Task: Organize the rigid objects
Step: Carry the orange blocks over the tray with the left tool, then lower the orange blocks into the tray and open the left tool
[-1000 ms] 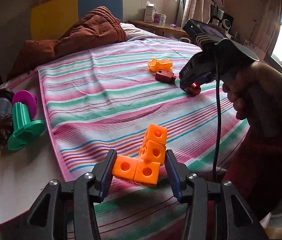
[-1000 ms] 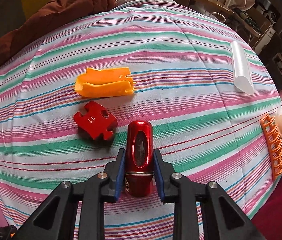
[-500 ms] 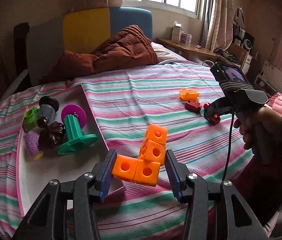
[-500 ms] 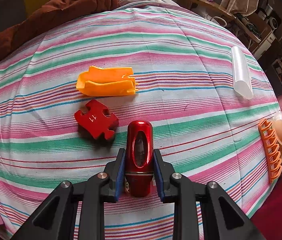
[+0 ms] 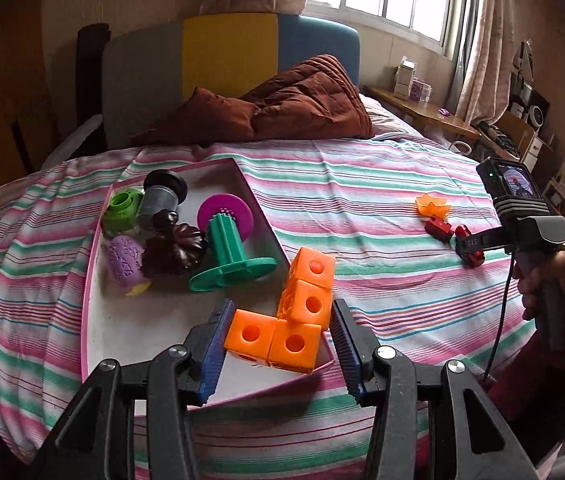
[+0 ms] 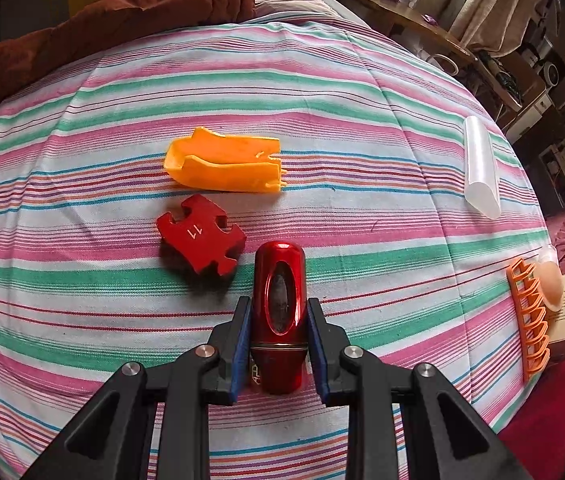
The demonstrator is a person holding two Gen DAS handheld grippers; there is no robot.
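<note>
My left gripper (image 5: 278, 340) is shut on an orange cluster of holed cubes (image 5: 296, 316) and holds it in the air over the near right corner of a white, pink-rimmed tray (image 5: 98, 320). The tray holds a green spool (image 5: 230, 256), a dark flower-shaped piece (image 5: 174, 246), a purple embossed piece (image 5: 124, 258) and a grey cylinder (image 5: 160, 196). My right gripper (image 6: 279, 304) points steeply down at the striped bed, shut on a shiny red cylinder (image 6: 280, 272). A red puzzle piece (image 6: 200, 236) and an orange scoop-shaped part (image 6: 222, 162) lie just beyond it.
A translucent tube (image 6: 480, 168) lies far right on the sheet. An orange toothed rack (image 6: 530, 320) sits at the bed's right edge. A brown quilt (image 5: 282, 108) is piled by the headboard. A hand (image 5: 554, 280) holds the right gripper (image 5: 470, 246).
My left gripper has swung left and risen with the orange cubes, so the tray is now below them. The right gripper has stayed put, still clamped on the red cylinder.
</note>
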